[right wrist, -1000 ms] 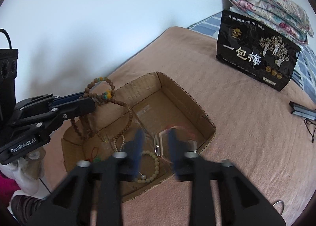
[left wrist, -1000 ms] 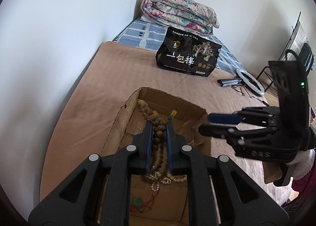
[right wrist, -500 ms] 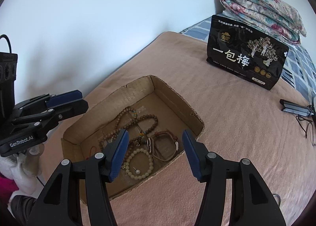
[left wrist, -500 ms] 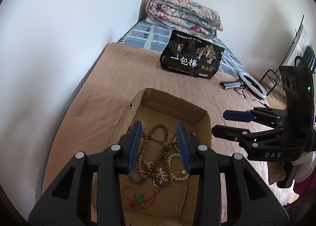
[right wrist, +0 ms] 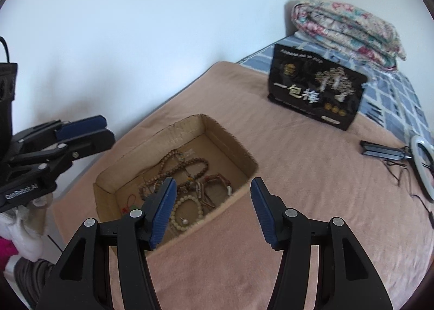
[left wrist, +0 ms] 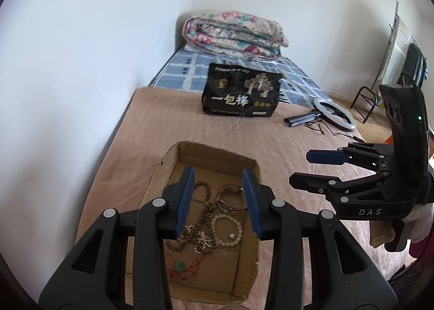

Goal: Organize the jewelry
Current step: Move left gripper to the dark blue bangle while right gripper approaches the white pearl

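A shallow cardboard box [left wrist: 168, 160] [right wrist: 225, 133] sits on a pink blanket. In it lie a long brown bead necklace [left wrist: 207, 193] [right wrist: 173, 163], a cream bead bracelet [left wrist: 226, 230] [right wrist: 187, 212], a brown corded bracelet [left wrist: 229, 201] [right wrist: 217, 188] and a red cord with a green pendant [left wrist: 180, 266] [right wrist: 131, 203]. My left gripper [left wrist: 218, 203] [right wrist: 89, 131] is open and empty above the box. My right gripper [right wrist: 213, 211] [left wrist: 312, 169] is open and empty, over the box's near right edge.
A black snack bag [left wrist: 241, 93] [right wrist: 316, 93] stands further back on the blanket [right wrist: 298, 160]. A folded floral quilt [left wrist: 233, 33] [right wrist: 347, 28] lies behind it. A ring light on a small tripod [left wrist: 333, 113] [right wrist: 420, 163] lies at the right. A white wall runs along the left.
My left gripper opened and let the brown bead necklace drop into the box, then drew back and up. My right gripper pulled back from the box and stayed open.
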